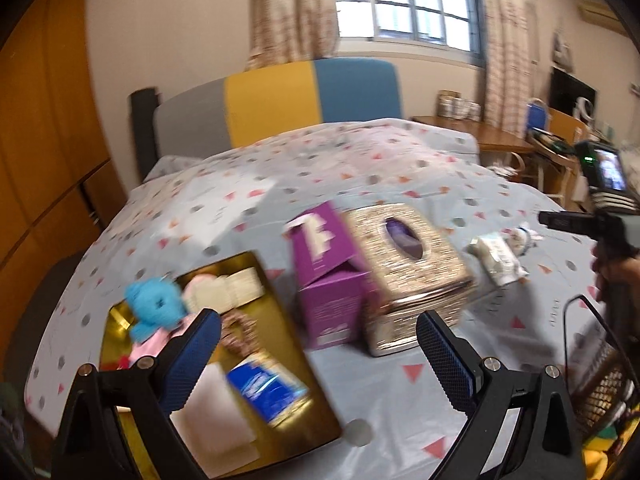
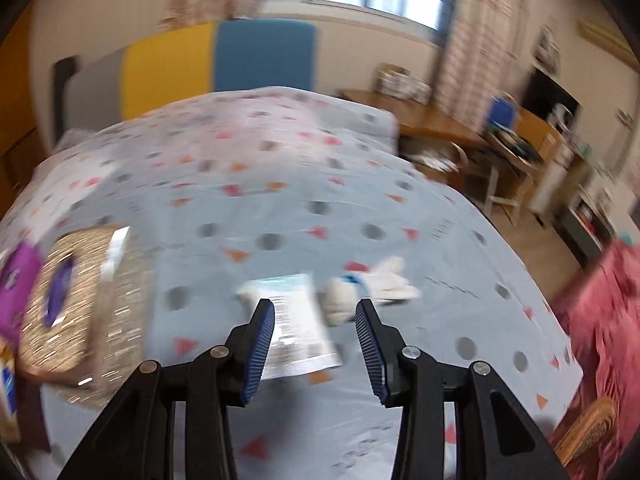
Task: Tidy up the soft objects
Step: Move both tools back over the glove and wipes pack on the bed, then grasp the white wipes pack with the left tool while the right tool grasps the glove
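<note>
Nearest in the left wrist view, the left gripper is seen with its two blue ribbed pads spread wide and nothing between them. Just beyond its left pad, a shallow gold rectangular tray lies on the pale blue bedsheet printed with triangles and dots. In the tray are found a blue tissue packet, a white flat folded cloth, a fluffy bright blue plush toy, a pink soft item under the toy and cream folded pads at the far end. To the right of the tray a purple cardboard box stands touching a glittery gold tissue box with an oval slot.

In the right wrist view, the right gripper is seen released, its pads apart and pressing on nothing. Past the fingertips, on the sheet, a clear plastic packet with a printed label lies partly behind the left pad, and a small white plush toy with a blue band lies just beside it to the right. The same two items are seen beyond the tissue box in the left view, near the edge where the right hand holds its gripper handle.

Farther off, a headboard of grey, yellow and blue panels is set under a window, with a wooden desk to the right.
</note>
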